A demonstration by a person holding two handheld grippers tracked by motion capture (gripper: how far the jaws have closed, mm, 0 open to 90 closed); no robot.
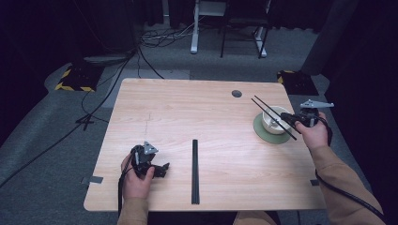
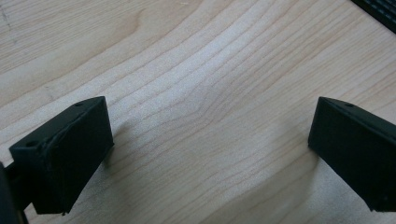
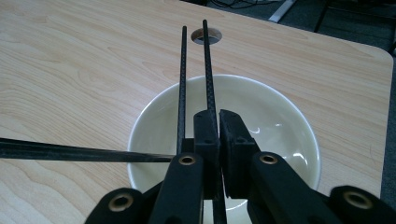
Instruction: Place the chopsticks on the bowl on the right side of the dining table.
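Observation:
A white bowl [image 1: 273, 120] stands on a round green mat [image 1: 263, 132] at the table's right side. My right gripper [image 1: 287, 119] hovers over the bowl, shut on a thin black stick [image 1: 261, 102] that points toward the far left. In the right gripper view the jaws [image 3: 218, 116] pinch that stick [image 3: 207, 65]. A second stick [image 3: 182, 84] runs alongside just outside the left jaw, and a third dark rod [image 3: 70, 151] crosses to the left over the bowl [image 3: 285, 126]. My left gripper [image 1: 157, 168] rests low near the front left, open, with bare wood between its jaws [image 2: 210, 121].
A long narrow black case [image 1: 195, 171] lies lengthwise at the front middle, just right of the left gripper; its corner [image 2: 380, 9] shows in the left gripper view. A round cable hole [image 1: 237, 93] sits at the table's far right. Cables and stands lie on the floor beyond.

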